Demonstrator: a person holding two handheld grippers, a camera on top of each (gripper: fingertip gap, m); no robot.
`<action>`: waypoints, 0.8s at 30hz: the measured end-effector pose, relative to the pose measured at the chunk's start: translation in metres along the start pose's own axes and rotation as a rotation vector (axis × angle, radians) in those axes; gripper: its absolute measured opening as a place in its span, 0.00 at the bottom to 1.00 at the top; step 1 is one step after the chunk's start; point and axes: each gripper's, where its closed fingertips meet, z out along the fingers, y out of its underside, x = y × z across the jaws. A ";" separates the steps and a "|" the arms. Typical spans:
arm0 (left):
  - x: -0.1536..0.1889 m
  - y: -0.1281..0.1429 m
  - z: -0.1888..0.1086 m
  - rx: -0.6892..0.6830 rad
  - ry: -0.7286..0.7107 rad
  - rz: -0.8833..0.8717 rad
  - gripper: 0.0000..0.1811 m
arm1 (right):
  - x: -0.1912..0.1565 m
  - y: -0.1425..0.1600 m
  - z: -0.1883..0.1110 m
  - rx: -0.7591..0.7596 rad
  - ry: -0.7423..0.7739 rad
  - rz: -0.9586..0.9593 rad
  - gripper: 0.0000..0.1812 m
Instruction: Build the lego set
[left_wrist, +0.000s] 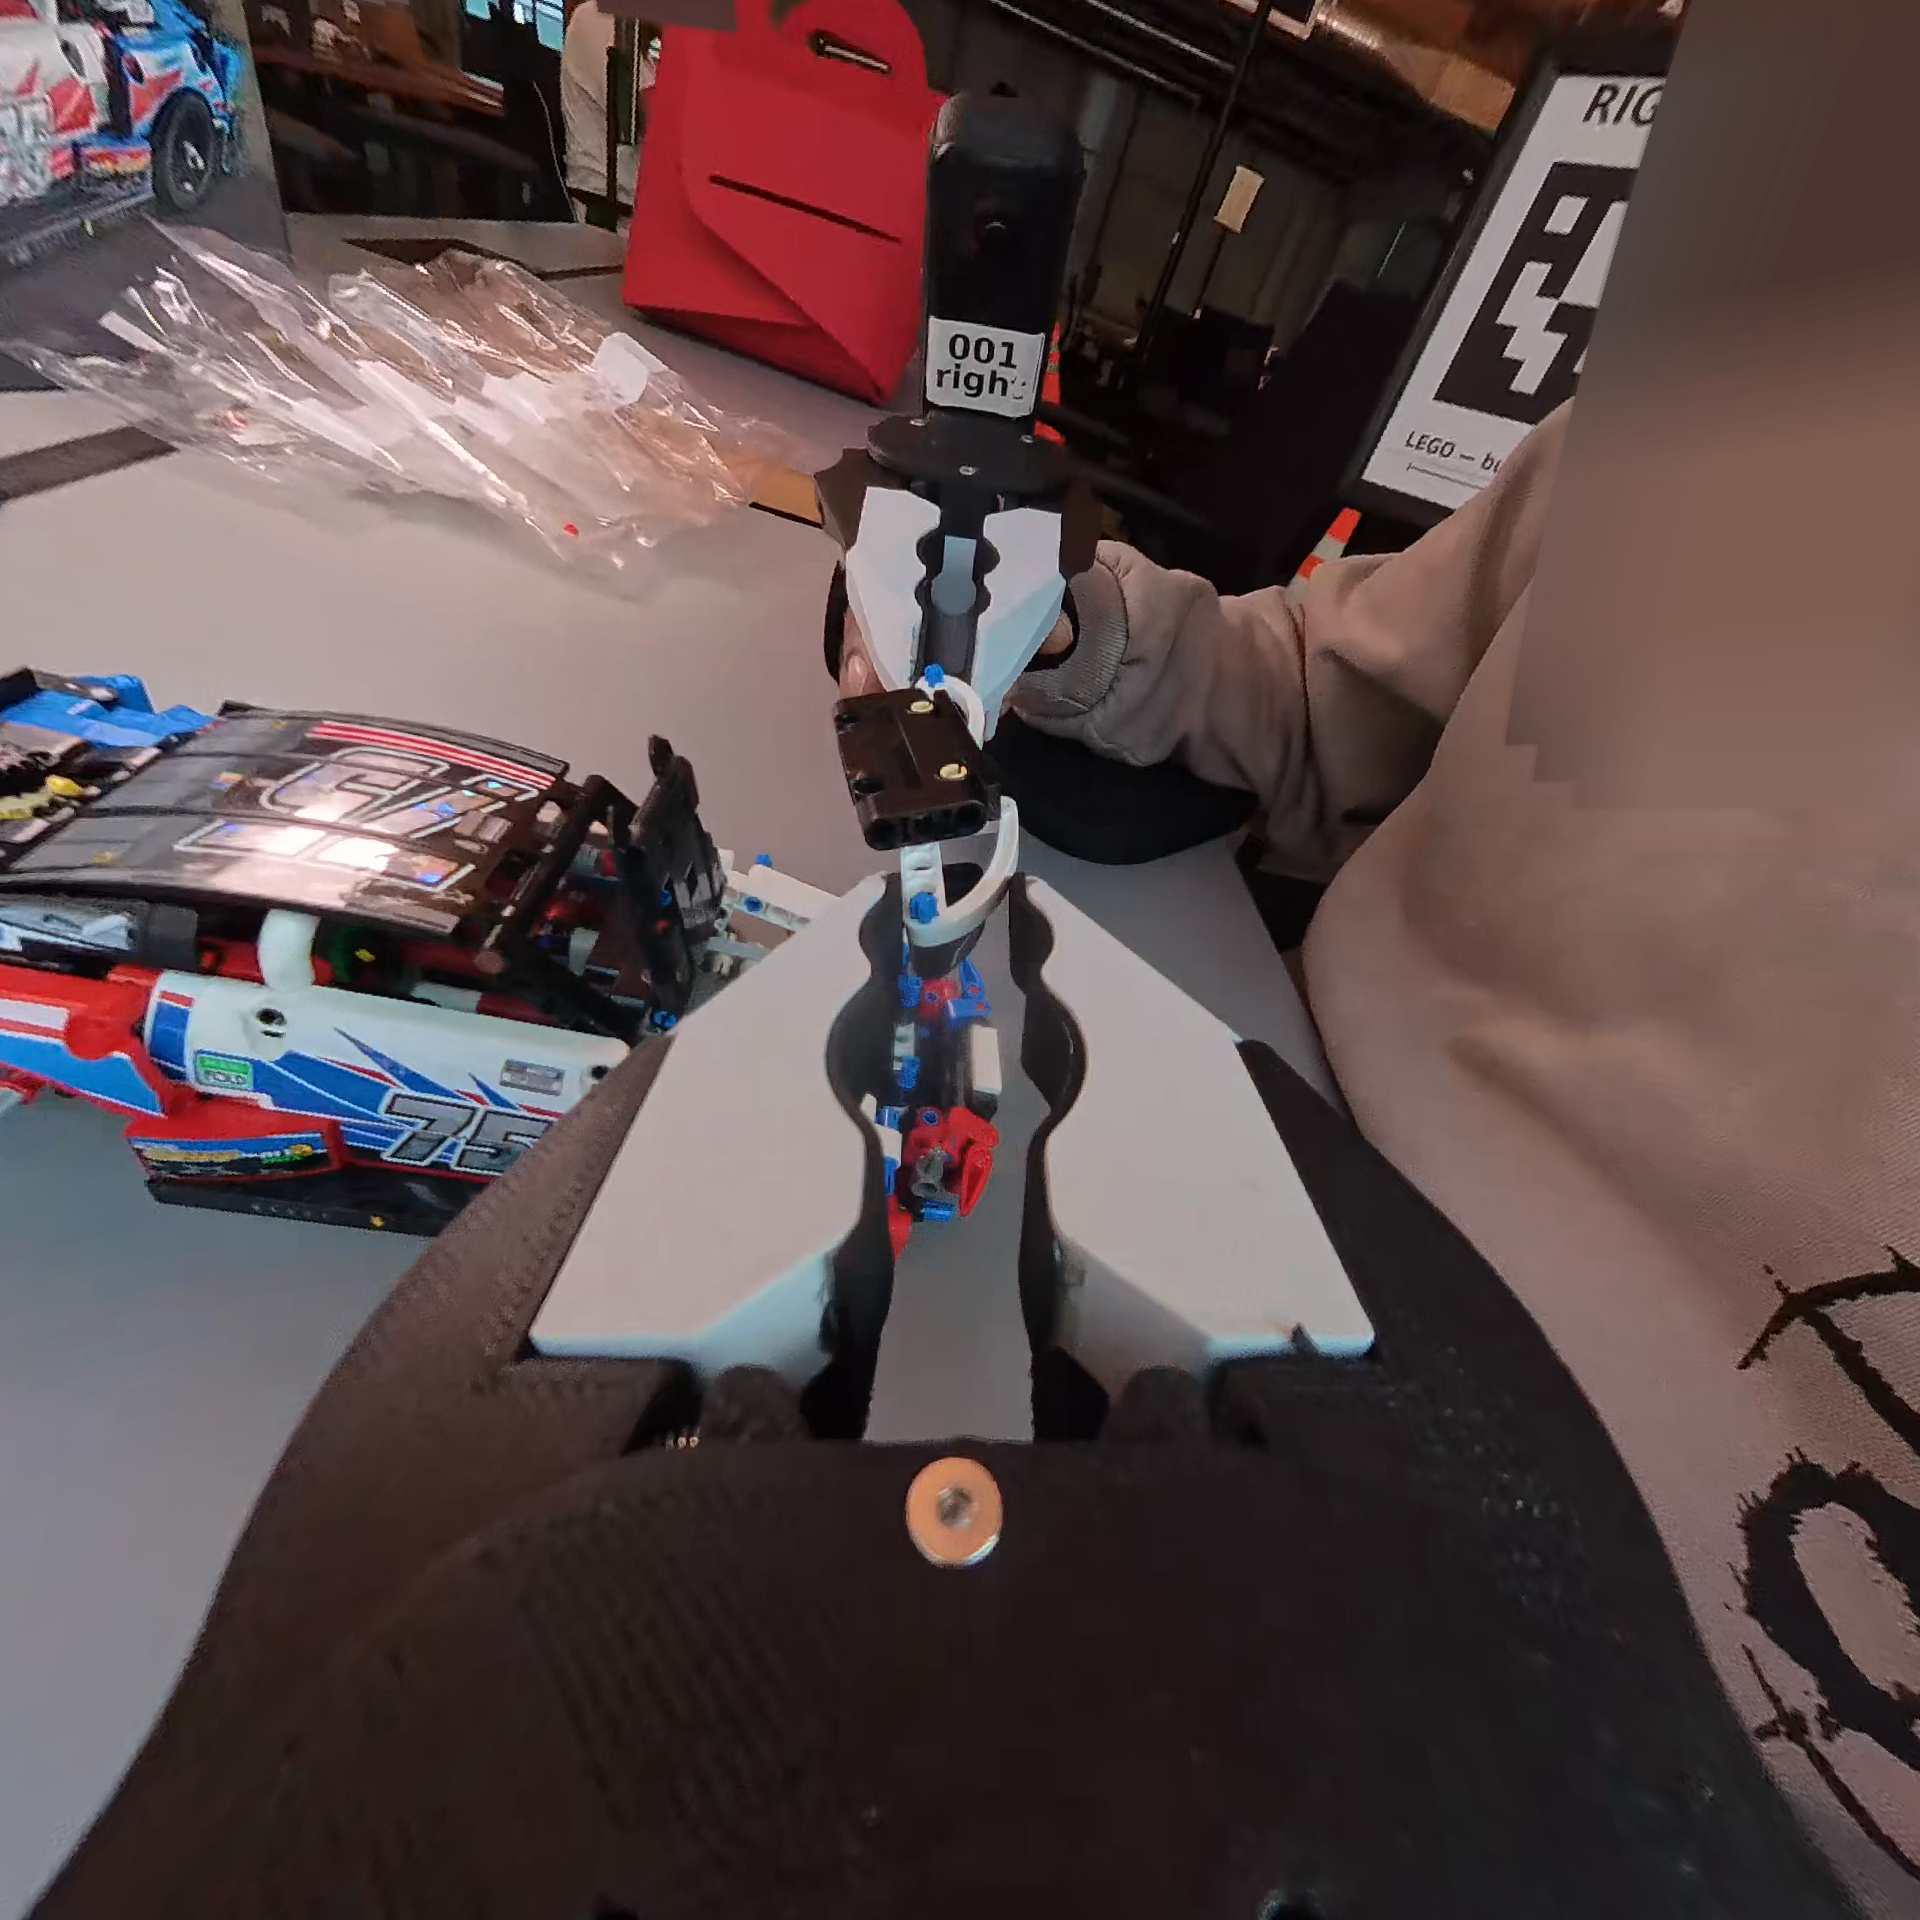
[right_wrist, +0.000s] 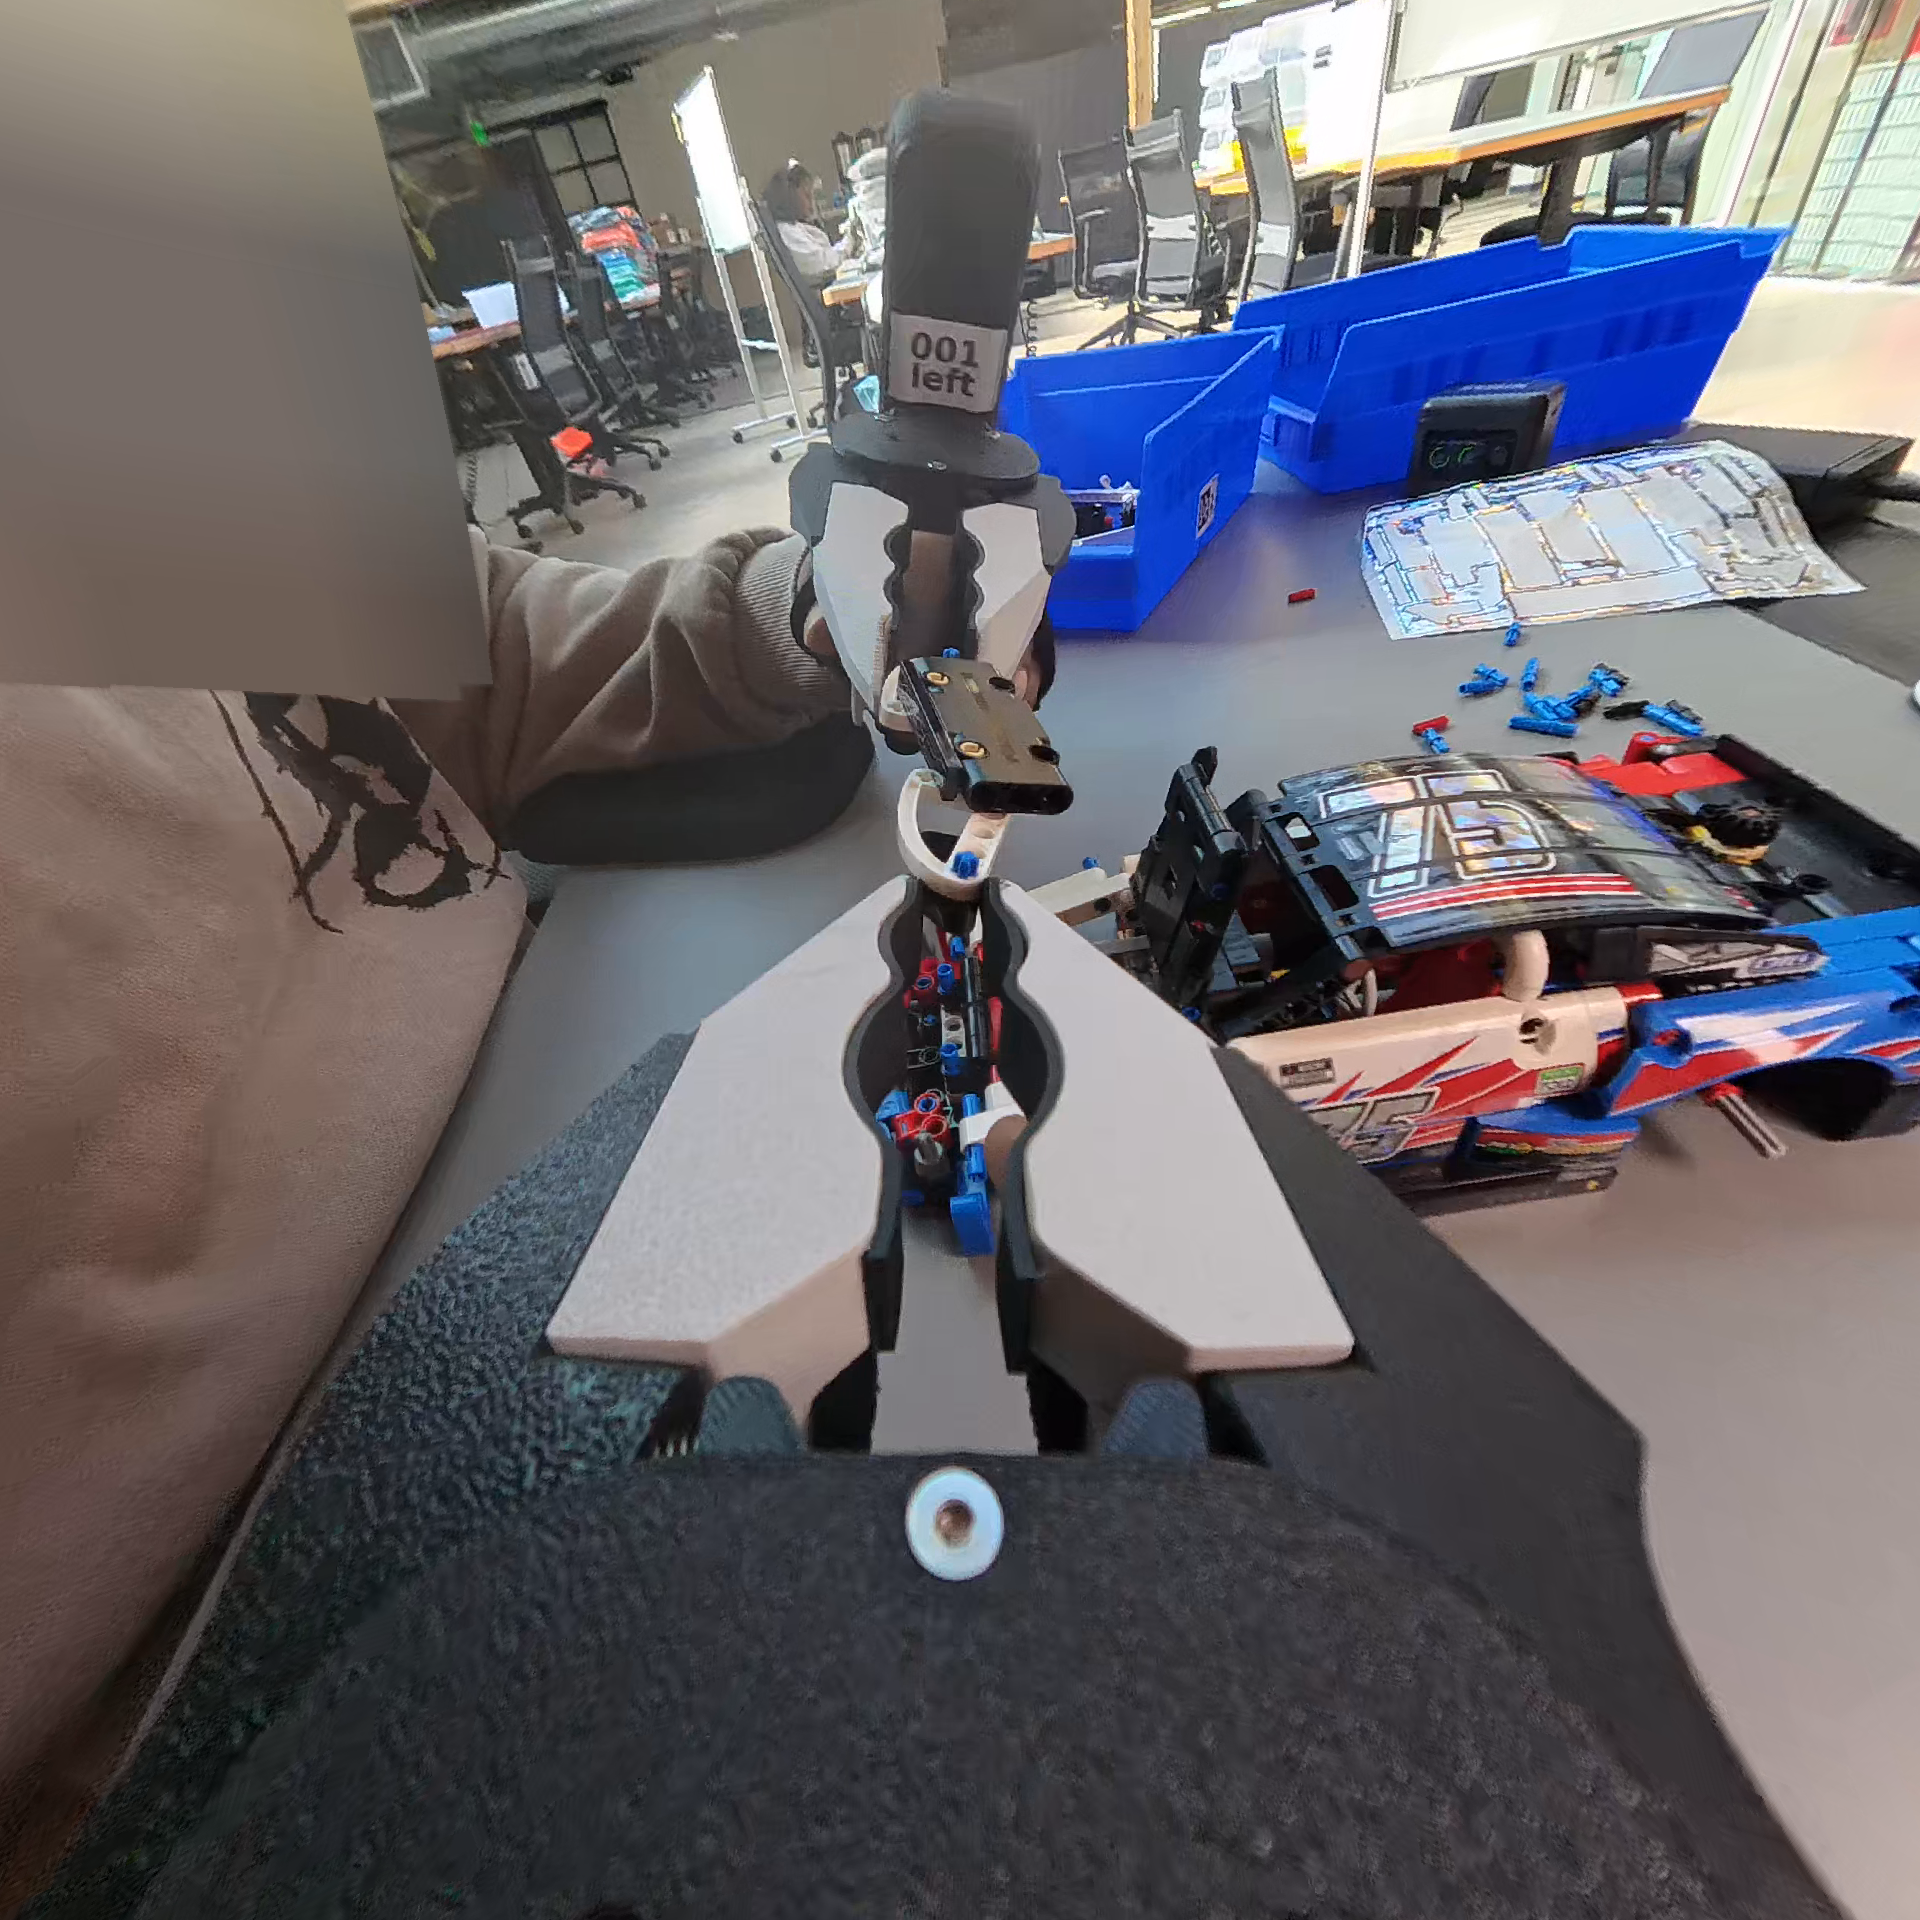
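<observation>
A long red, blue and white Lego sub-assembly (left_wrist: 940, 1101) with a black block (left_wrist: 914, 769) at its middle hangs in the air between my two grippers. My left gripper (left_wrist: 940, 883) is shut on one end of it. My right gripper (left_wrist: 951, 670) faces it and grips the other end. In the right wrist view my right gripper (right_wrist: 951, 883) is shut on the sub-assembly (right_wrist: 945, 1101), with the black block (right_wrist: 982, 743) and my left gripper (right_wrist: 935, 670) beyond. The partly built race car (left_wrist: 312, 935) (right_wrist: 1507, 935) lies on the grey table beside them.
Empty clear plastic bags (left_wrist: 416, 395), a red paper box (left_wrist: 779, 208) and the set's box (left_wrist: 104, 104) lie behind the car. Blue bins (right_wrist: 1143, 468), a sticker sheet (right_wrist: 1590, 540) and several loose blue pins (right_wrist: 1558, 707) are on the other side. A person's sleeve (left_wrist: 1299, 665) rests at the table edge. My right fingertips sit around 8 cm from my left ones.
</observation>
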 end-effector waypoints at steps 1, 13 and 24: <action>0.000 0.003 0.000 -0.002 0.015 -0.031 0.10 | -0.001 0.001 0.000 0.005 -0.012 0.020 0.04; -0.003 0.022 0.002 -0.059 0.029 -0.102 0.09 | -0.007 0.016 0.002 -0.025 -0.090 0.093 0.04; -0.002 0.068 0.010 -0.312 -0.075 0.211 0.09 | -0.014 0.064 0.005 -0.276 -0.070 -0.121 0.03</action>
